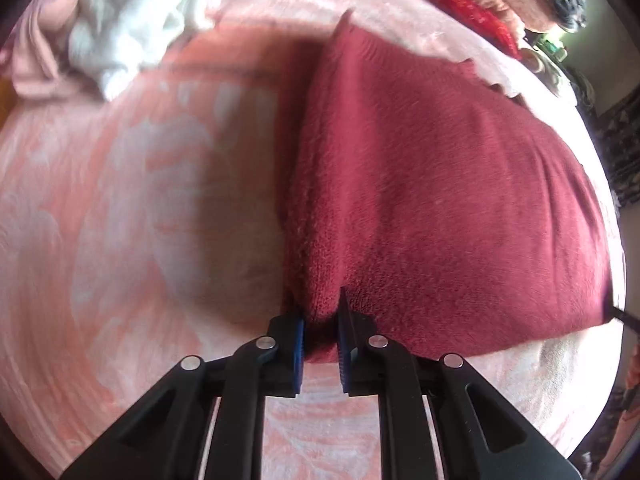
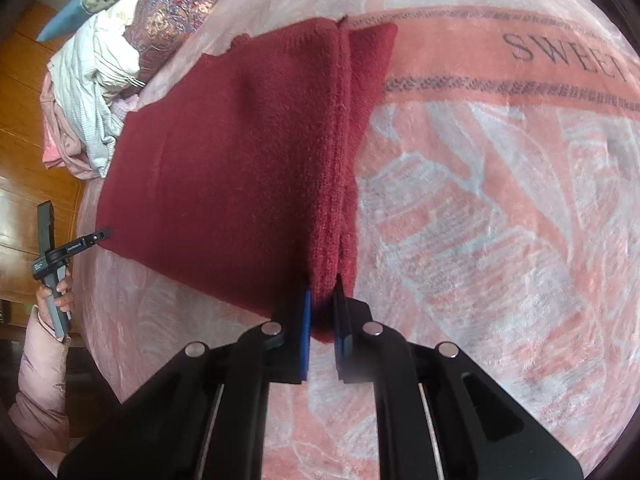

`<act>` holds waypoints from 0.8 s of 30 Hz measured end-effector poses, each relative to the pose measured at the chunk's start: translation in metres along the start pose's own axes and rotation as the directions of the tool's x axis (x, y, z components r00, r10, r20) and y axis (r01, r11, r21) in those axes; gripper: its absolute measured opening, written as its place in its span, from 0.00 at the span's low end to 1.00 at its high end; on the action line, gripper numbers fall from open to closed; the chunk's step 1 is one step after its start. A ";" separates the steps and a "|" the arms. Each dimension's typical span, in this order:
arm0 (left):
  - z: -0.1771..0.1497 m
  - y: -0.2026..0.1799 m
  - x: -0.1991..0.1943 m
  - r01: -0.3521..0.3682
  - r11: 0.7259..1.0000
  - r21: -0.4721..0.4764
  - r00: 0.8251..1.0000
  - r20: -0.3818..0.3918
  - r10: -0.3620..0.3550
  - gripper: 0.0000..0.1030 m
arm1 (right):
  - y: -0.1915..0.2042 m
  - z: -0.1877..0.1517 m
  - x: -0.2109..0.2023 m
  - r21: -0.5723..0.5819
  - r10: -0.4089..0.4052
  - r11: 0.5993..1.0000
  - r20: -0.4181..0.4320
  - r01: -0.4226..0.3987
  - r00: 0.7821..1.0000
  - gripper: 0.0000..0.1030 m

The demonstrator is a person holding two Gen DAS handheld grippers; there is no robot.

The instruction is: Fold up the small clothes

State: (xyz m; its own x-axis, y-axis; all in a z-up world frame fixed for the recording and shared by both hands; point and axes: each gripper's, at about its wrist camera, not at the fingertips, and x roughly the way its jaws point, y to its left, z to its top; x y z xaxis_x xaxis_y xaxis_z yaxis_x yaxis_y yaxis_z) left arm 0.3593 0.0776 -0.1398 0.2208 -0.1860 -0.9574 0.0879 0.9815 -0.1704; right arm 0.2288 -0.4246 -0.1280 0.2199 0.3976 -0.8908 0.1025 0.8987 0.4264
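Note:
A dark red knitted garment [image 1: 440,184] lies spread on a pink patterned blanket [image 1: 120,240]. My left gripper [image 1: 322,320] is shut on a bunched edge of the garment, lifting a ridge of cloth that runs away from the jaws. In the right wrist view the same garment [image 2: 224,160] stretches to the left, and my right gripper [image 2: 322,308] is shut on its folded edge. The left gripper [image 2: 102,234] also shows at the garment's far left corner, held in a hand.
A pile of white and pink clothes [image 1: 120,28] lies at the blanket's far left, also in the right wrist view [image 2: 92,92]. Patterned cushions [image 2: 172,12] and red cloth [image 1: 476,12] lie at the far edge. A wooden floor [image 2: 24,140] lies beyond the blanket [image 2: 500,220].

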 end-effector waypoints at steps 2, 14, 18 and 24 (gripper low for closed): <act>-0.001 -0.002 0.003 -0.010 1.000 0.007 1.000 0.011 0.010 0.14 | -0.004 0.000 0.010 0.018 0.015 1.000 0.003 -0.015 1.000 0.08; 0.012 -0.015 -0.034 -0.142 0.988 0.067 0.984 0.122 0.133 0.83 | 0.021 0.017 -0.027 -0.031 -0.083 0.996 0.082 0.086 0.993 0.59; 0.030 -0.006 -0.023 -0.122 0.992 0.018 0.989 0.085 0.120 0.84 | 0.014 0.039 -0.020 0.001 -0.062 0.998 0.066 0.062 0.996 0.61; 0.050 -0.002 0.008 -0.064 0.998 -0.026 0.997 0.049 0.065 0.84 | 0.003 0.062 0.008 0.030 -0.054 0.998 0.022 0.054 0.998 0.61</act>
State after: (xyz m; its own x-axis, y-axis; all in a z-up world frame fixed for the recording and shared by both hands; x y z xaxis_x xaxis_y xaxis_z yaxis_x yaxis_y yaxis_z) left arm 0.4090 0.0722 -0.1357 0.2731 -0.1238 -0.9540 0.0486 0.9922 -0.1148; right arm 0.2914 -0.4306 -0.1239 0.2356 0.3438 -0.9090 0.1437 0.9127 0.3825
